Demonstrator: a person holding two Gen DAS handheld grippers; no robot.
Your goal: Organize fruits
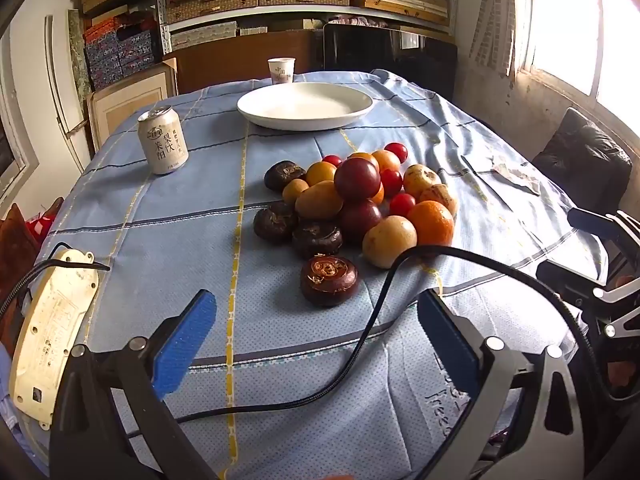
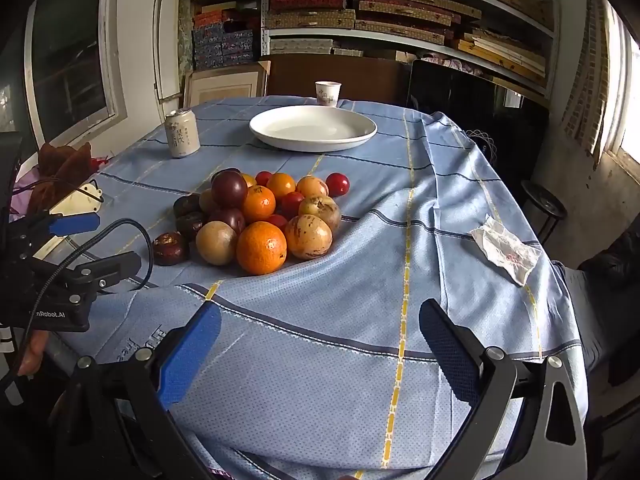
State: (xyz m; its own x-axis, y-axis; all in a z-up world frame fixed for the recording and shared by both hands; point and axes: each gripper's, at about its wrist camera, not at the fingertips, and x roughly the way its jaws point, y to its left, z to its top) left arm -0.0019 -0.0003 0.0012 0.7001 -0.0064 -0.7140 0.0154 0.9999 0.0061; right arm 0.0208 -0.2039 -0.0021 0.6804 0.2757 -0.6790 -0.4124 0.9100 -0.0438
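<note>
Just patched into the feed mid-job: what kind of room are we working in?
Probably a storeroom or workshop doubling as a dining spot: metal shelving stacked with flat patterned boxes, framed panels leaning on the wall, and a cloth-covered table holding fruit and a white plate.

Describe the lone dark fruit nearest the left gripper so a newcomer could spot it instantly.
Start at the white plate on the blue tablecloth, then come forward to the fruit pile. The dark brown water chestnut sits alone at the near edge, squat and glossy, with a pale dried tuft on top.

Both claws [image 1: 316, 336] [image 2: 320, 340] agape, empty.
</note>
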